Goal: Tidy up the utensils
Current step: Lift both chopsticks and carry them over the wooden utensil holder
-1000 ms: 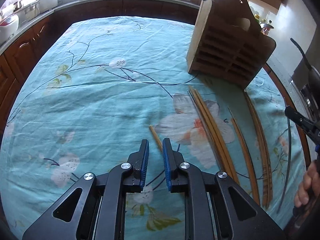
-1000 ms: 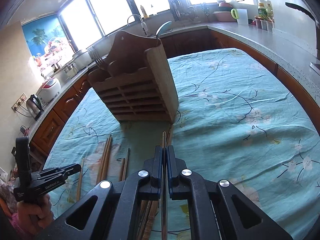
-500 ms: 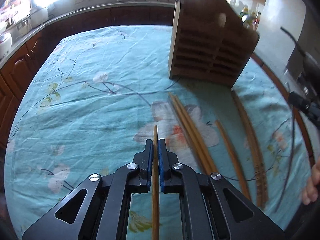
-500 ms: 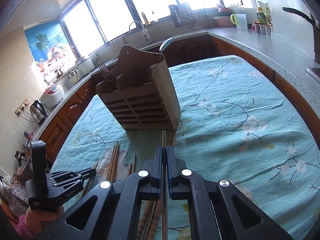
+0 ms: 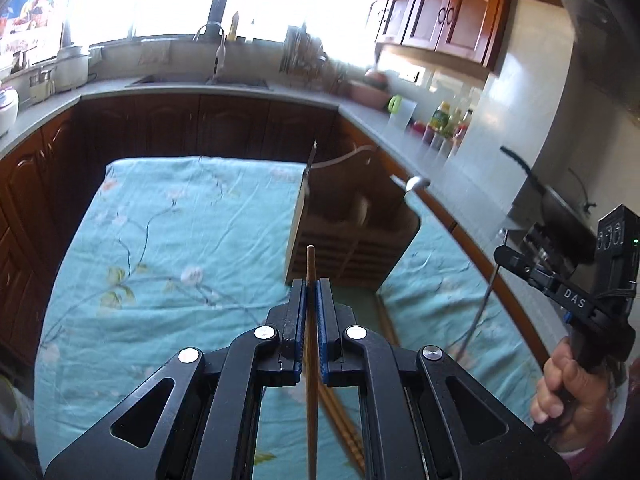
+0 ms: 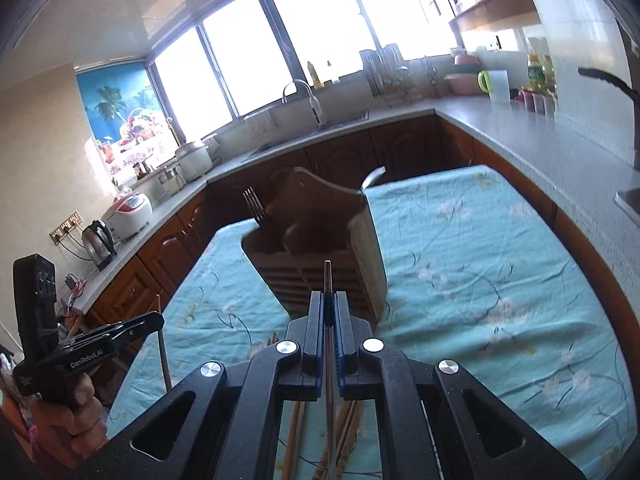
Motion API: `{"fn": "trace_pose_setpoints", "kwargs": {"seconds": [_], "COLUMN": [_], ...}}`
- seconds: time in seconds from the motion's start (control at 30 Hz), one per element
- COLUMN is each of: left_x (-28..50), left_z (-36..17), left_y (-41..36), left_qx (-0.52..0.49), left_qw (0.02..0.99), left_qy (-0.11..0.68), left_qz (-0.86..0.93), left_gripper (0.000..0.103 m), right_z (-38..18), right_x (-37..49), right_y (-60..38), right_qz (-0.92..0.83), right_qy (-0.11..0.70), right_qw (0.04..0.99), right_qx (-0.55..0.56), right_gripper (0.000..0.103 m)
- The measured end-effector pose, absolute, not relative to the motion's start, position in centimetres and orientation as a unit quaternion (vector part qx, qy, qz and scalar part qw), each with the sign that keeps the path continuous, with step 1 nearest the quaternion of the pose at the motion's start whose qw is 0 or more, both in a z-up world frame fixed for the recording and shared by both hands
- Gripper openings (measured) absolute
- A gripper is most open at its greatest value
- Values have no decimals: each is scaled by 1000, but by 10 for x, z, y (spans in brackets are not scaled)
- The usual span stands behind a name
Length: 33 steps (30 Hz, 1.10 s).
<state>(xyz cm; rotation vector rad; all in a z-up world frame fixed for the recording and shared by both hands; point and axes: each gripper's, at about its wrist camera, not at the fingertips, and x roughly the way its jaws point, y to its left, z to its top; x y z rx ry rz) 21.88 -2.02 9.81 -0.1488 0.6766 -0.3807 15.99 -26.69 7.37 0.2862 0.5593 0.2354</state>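
Note:
My left gripper (image 5: 311,285) is shut on a wooden chopstick (image 5: 310,264) and holds it raised above the table, pointing at the wooden utensil holder (image 5: 356,236). My right gripper (image 6: 328,296) is shut on a thin metal chopstick (image 6: 327,276), also raised and pointing at the holder (image 6: 320,248). A fork (image 6: 253,204) and a spoon (image 6: 372,178) stand in the holder. More wooden chopsticks (image 6: 344,440) lie on the teal floral tablecloth (image 6: 480,264) below my right gripper. The right gripper also shows in the left wrist view (image 5: 500,254), and the left in the right wrist view (image 6: 158,320).
Dark wood cabinets and a grey counter (image 6: 520,128) ring the table. A sink and tap (image 6: 308,100), a rice cooker (image 6: 128,212), a kettle (image 6: 98,240) and bottles (image 5: 444,120) stand on the counter.
My left gripper closed on a wooden chopstick on the cloth and lifted it. Both grippers have risen and tilted up, facing the holder from higher.

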Motion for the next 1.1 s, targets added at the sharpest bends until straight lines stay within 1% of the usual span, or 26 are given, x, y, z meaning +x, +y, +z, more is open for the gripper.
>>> {"fn": "trace_pose_setpoints", "kwargs": {"seconds": [0.27, 0.73, 0.97, 1.1], "left_x": [230, 261, 286, 304], "left_z": [131, 173, 206, 216], "left_y": [-18, -21, -28, -31], "left_qx": [-74, -82, -99, -109], "left_qw": [935, 951, 959, 965], "left_qy": [291, 231, 188, 166], "left_qz": [-187, -189, -187, -172], "left_gripper": [4, 4, 4, 4], "right_z": [111, 140, 175, 188], "right_x": [169, 188, 207, 222], "right_y": [-272, -275, -283, -288], "right_qz": [112, 109, 96, 83], "right_qy": [233, 199, 152, 134], "right_qw": [956, 965, 974, 978], "right_qx": [135, 135, 139, 137], "right_gripper": [4, 4, 4, 4]}}
